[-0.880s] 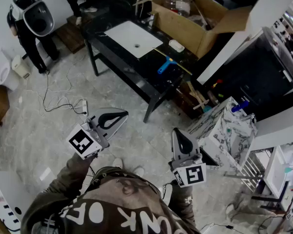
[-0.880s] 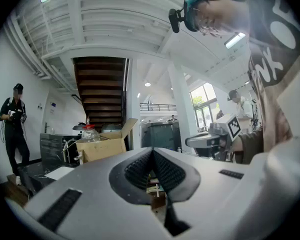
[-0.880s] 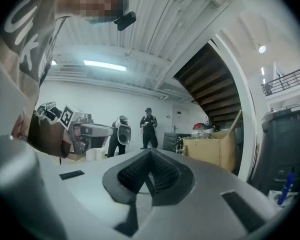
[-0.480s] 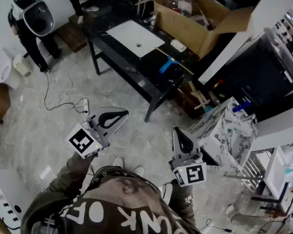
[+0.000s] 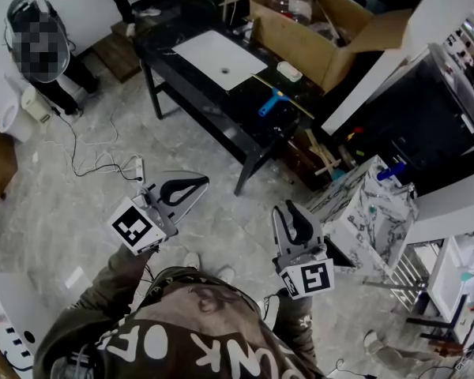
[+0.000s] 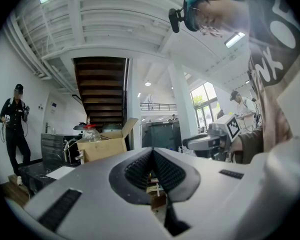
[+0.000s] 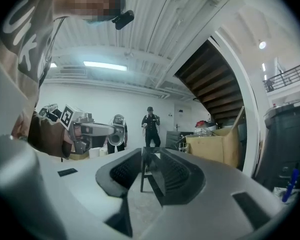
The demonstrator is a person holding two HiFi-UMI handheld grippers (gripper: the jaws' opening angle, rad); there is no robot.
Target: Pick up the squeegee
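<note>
Your right gripper (image 5: 287, 210) has just parted its jaws, with nothing between them. Your left gripper (image 5: 199, 183) stays clenched and empty. The blue-handled squeegee (image 5: 272, 101) lies on the black counter (image 5: 233, 107), well ahead of both, so a reach looks likely.

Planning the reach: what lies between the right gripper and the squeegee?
Head view: bare floor, then the black table's front leg and edge, before the squeegee.

Blue squeegee (image 5: 271, 102), black table (image 5: 218, 107), brown cardboard box (image 5: 302, 47)
</note>
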